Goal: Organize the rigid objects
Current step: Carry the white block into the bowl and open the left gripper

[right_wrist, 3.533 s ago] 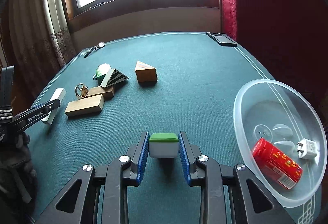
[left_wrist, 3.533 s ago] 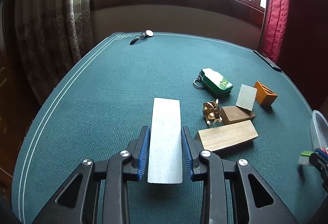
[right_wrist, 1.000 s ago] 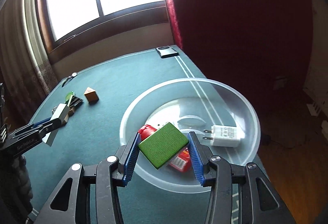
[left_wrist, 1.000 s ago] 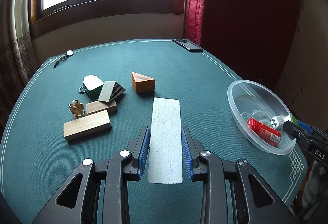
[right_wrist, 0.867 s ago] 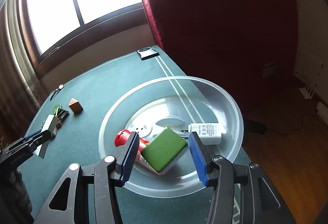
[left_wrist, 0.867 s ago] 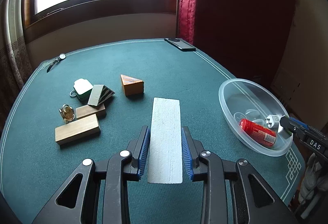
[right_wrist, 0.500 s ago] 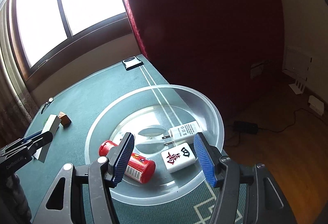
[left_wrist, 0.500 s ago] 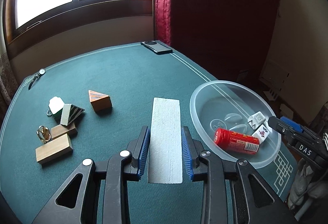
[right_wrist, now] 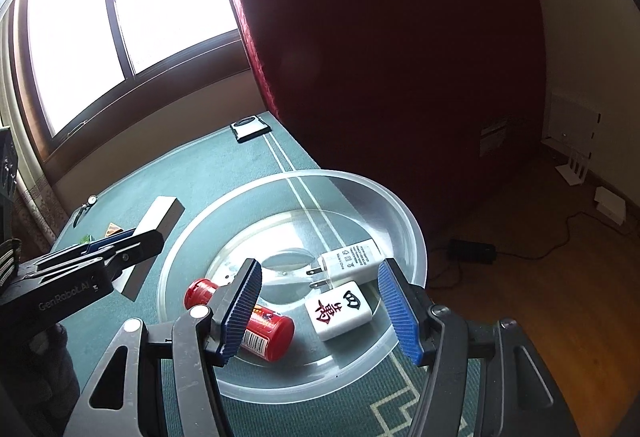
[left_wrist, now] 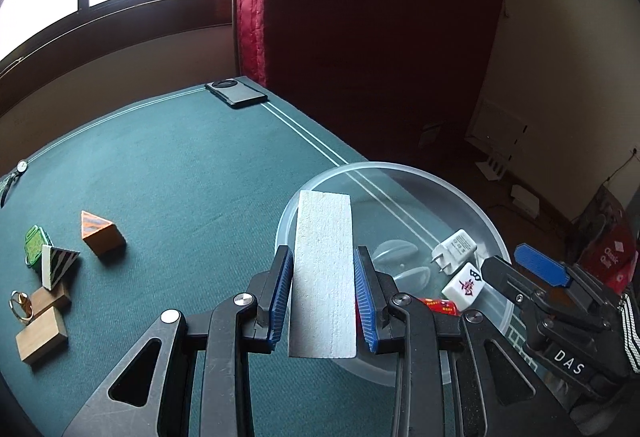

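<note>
We had three items in the bowl [right_wrist: 404, 233]; our right gripper [right_wrist: 320, 309] gaped empty, our left gripper [left_wrist: 320, 297] clamped the white block [left_wrist: 323, 273] (blocks [left_wrist: 68, 269] at nine o'clock remained).

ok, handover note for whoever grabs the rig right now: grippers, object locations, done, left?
Left gripper: shut on the white block, held at the near rim of the clear bowl.
Right gripper: open, empty, above the bowl.
In bowl: mahjong tile, white charger, red can.
Left on the table: orange wedge, striped wedge, green tin, two wooden blocks, gold ring.
Next, likely: drop the white block in.
</note>
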Action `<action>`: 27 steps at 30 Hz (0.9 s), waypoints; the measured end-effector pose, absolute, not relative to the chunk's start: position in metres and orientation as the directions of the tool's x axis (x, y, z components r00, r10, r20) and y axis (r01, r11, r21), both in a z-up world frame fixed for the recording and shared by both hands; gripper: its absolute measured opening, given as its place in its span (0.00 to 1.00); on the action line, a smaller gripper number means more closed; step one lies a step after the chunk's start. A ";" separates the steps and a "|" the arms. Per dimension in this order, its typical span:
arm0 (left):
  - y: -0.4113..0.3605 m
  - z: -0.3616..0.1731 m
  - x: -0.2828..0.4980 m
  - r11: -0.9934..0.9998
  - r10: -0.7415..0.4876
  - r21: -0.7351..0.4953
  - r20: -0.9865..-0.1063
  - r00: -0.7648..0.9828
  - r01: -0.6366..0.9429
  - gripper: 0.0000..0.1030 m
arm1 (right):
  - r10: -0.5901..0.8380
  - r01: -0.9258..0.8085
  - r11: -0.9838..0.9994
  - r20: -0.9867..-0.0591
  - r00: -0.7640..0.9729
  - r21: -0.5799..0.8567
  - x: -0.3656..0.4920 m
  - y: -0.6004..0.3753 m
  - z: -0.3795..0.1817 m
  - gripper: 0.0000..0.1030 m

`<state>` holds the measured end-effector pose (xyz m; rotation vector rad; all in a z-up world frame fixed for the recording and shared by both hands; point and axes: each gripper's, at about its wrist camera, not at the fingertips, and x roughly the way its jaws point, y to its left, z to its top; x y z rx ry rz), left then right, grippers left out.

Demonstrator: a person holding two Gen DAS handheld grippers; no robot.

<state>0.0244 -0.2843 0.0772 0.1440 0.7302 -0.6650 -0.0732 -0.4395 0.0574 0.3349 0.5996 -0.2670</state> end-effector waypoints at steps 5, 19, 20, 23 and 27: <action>-0.298 0.073 0.032 0.765 -0.545 -0.131 -0.652 0.527 0.630 0.32 | -0.148 0.337 0.914 -0.586 0.797 0.227 -0.074 -0.438 0.057 0.62; -0.291 0.060 0.044 0.801 -0.508 -0.131 -0.667 0.546 0.585 0.46 | -0.145 0.332 0.919 -0.603 0.785 0.212 -0.072 -0.434 0.052 0.66; -0.289 0.060 0.044 0.806 -0.502 -0.130 -0.666 0.551 0.578 0.52 | -0.146 0.332 0.920 -0.602 0.785 0.210 -0.072 -0.434 0.052 0.67; -0.285 0.060 0.044 0.819 -0.486 -0.121 -0.664 0.568 0.560 0.58 | -0.148 0.332 0.920 -0.602 0.785 0.206 -0.072 -0.433 0.052 0.70; -0.279 0.060 0.043 0.833 -0.467 -0.116 -0.669 0.578 0.540 0.65 | -0.150 0.330 0.923 -0.602 0.784 0.200 -0.073 -0.431 0.050 0.73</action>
